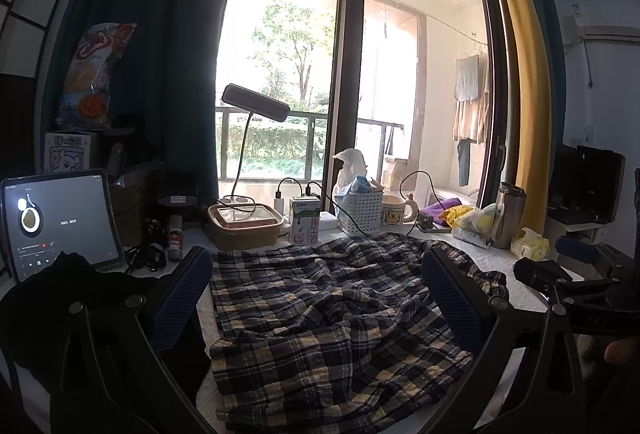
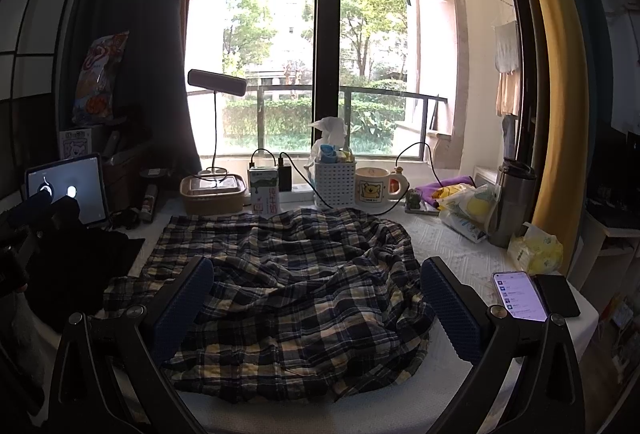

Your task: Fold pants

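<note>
Plaid pants (image 2: 288,286) lie rumpled on the white table cover (image 2: 448,242); left gripper (image 1: 316,298) and right gripper (image 2: 316,298) hover spread wide, empty, likely poised to flatten them before folding

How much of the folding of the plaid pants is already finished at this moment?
Done: nothing that shows; the plaid pants lie crumpled and wrinkled on the white table cover, with no neat fold visible. In hand: nothing; the left gripper and right gripper are both open over the cloth. Left: grasp the pants, spread them flat, then do all the folds.
</note>
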{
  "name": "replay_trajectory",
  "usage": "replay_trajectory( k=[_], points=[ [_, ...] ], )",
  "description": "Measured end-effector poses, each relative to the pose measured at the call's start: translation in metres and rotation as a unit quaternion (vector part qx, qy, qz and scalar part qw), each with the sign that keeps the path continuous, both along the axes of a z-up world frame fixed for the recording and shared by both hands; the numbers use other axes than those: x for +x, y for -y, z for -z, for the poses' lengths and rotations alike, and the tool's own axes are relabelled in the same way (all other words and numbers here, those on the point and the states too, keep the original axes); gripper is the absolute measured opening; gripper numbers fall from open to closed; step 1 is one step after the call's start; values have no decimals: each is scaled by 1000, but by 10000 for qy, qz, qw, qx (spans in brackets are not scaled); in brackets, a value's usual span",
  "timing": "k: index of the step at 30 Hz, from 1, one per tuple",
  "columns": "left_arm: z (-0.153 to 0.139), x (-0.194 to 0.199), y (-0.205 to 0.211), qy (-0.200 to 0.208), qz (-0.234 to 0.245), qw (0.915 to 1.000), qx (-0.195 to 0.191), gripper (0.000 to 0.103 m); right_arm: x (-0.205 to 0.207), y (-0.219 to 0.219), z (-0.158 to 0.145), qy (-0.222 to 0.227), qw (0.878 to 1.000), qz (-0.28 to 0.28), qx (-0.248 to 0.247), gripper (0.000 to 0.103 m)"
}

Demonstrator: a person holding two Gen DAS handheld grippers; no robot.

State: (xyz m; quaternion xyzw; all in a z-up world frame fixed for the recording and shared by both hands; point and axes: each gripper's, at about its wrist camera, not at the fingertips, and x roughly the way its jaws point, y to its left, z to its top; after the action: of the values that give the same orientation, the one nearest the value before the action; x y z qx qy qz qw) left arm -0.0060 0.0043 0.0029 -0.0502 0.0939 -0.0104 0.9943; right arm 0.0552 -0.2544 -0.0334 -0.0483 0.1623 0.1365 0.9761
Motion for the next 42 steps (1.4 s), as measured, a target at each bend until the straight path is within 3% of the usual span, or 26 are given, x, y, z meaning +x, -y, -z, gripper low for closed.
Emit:
replay_trajectory(
  k=[17, 25, 34, 42],
  points=[
    [-6, -1, -1, 33, 93, 9999, -24, 103, 4, -5, -5, 16, 10000, -15, -29, 103],
    [-3, 8, -5, -134, 119, 9998, 30, 103, 16, -6, 3, -147, 9999, 18, -62, 103],
    [12, 53, -7, -879, -36, 9961, 92, 103, 50, 8, 21, -504, 9987, -5, 26, 103],
    [24, 104, -18, -1564, -307, 9869, 240, 103, 113, 31, 20, -692, 9975, -43, -101, 103]
  ],
)
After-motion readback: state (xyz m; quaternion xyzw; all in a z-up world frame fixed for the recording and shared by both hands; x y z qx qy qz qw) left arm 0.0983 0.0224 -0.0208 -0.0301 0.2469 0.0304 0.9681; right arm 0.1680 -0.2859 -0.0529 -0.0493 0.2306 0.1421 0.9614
